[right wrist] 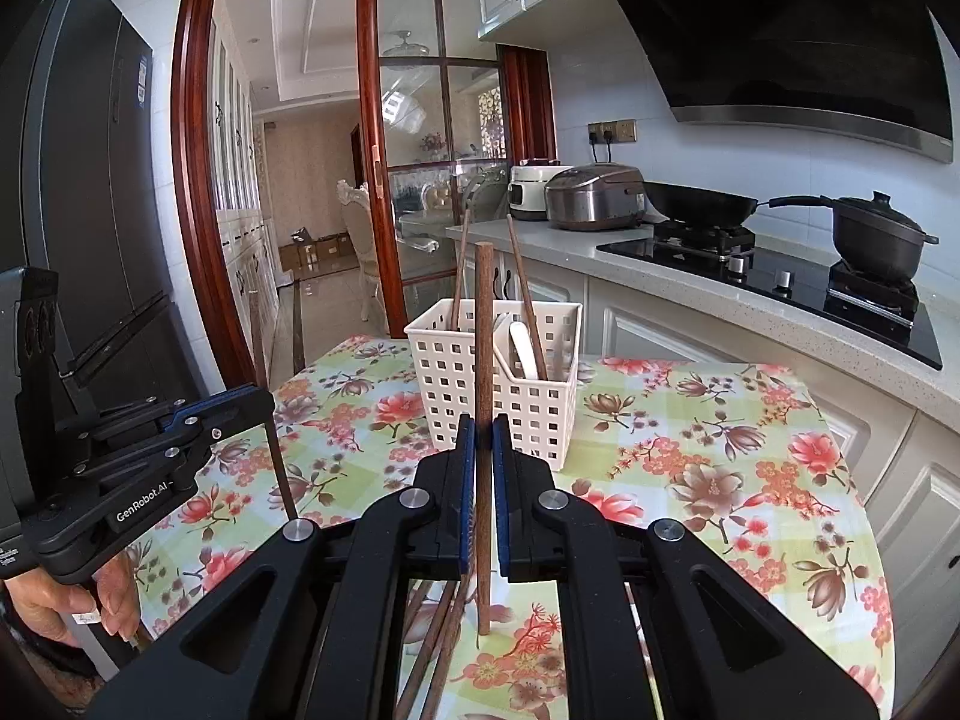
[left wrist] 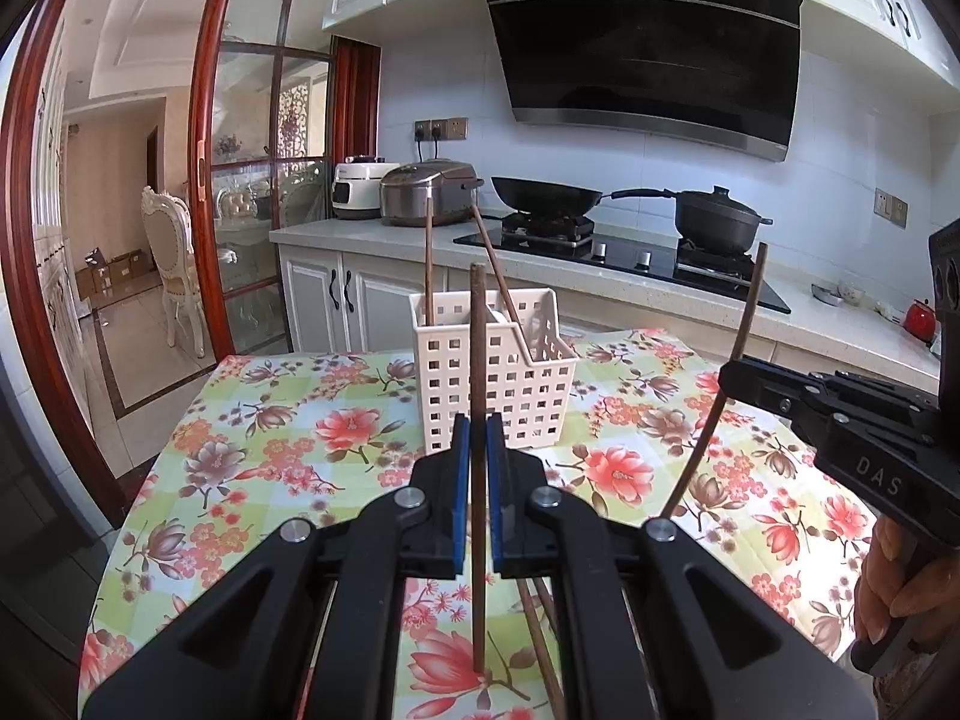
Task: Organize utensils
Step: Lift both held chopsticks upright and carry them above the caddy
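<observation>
Two chopsticks are off the surface (left wrist: 288,420) with its floral cloth: my left hand-held gripper (left wrist: 478,450) is clenched on one chopstick (left wrist: 478,360) held upright, and my right hand-held gripper (right wrist: 483,456) is clenched on another chopstick (right wrist: 483,348) the same way. Just beyond both stands the white basket (right wrist: 540,408), already holding two chopsticks (right wrist: 525,294) that lean out of it and what looks like a white spoon (right wrist: 523,348). More loose chopsticks (right wrist: 438,630) lie on the cloth beneath my right hand-held gripper, though most of them is hidden.
</observation>
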Available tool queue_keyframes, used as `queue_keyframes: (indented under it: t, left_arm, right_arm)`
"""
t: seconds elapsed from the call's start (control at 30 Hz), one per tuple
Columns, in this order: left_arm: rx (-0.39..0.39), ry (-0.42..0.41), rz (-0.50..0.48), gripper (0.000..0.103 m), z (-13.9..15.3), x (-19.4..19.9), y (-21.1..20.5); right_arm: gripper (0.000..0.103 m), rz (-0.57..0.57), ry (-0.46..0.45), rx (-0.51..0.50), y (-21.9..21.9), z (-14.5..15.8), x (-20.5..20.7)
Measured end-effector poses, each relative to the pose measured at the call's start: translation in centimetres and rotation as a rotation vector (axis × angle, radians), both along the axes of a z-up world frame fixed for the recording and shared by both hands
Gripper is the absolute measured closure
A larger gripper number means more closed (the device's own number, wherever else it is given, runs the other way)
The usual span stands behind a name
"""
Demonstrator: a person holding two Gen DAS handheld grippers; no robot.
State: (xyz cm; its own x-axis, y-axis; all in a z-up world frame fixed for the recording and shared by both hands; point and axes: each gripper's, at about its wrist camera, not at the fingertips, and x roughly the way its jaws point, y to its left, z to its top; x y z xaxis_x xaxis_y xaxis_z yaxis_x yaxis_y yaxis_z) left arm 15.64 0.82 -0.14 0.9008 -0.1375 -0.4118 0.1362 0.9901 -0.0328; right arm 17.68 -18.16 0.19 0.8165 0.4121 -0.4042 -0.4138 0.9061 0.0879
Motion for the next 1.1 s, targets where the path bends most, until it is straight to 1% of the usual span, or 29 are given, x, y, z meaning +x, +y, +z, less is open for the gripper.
queue_keyframes:
  t: [0.3, 0.5, 0.7, 0.8, 0.97, 1.1]
  left_arm:
    - [0.007, -0.028, 0.0, 0.098, 0.7, -0.1, -0.1]
    - [0.032, -0.049, -0.014, 0.098, 2.0, 0.4, -0.6]
    - [0.015, -0.048, -0.045, 0.098, 4.1, 2.1, -0.3]
    - [-0.013, -0.041, -0.061, 0.098, 5.9, 4.1, 0.4]
    - [-0.029, -0.045, -0.059, 0.098, 8.8, 7.2, 1.2]
    - [-0.024, -0.067, -0.05, 0.098, 10.8, 8.7, 1.6]
  right_arm:
    - [0.097, 0.001, -0.013, -0.009, 0.2, 0.3, 0.0]
    - [0.097, 0.006, -0.043, -0.029, 0.7, 1.6, 0.8]
    - [0.097, 0.007, -0.071, -0.032, 0.7, 4.2, 3.1]
    - [0.097, 0.009, -0.067, -0.015, 0.4, 5.7, 5.1]
    - [0.097, -0.005, -0.083, -0.004, 0.1, 8.3, 7.5]
    - [0.097, -0.013, -0.097, -0.005, 0.2, 9.9, 8.9]
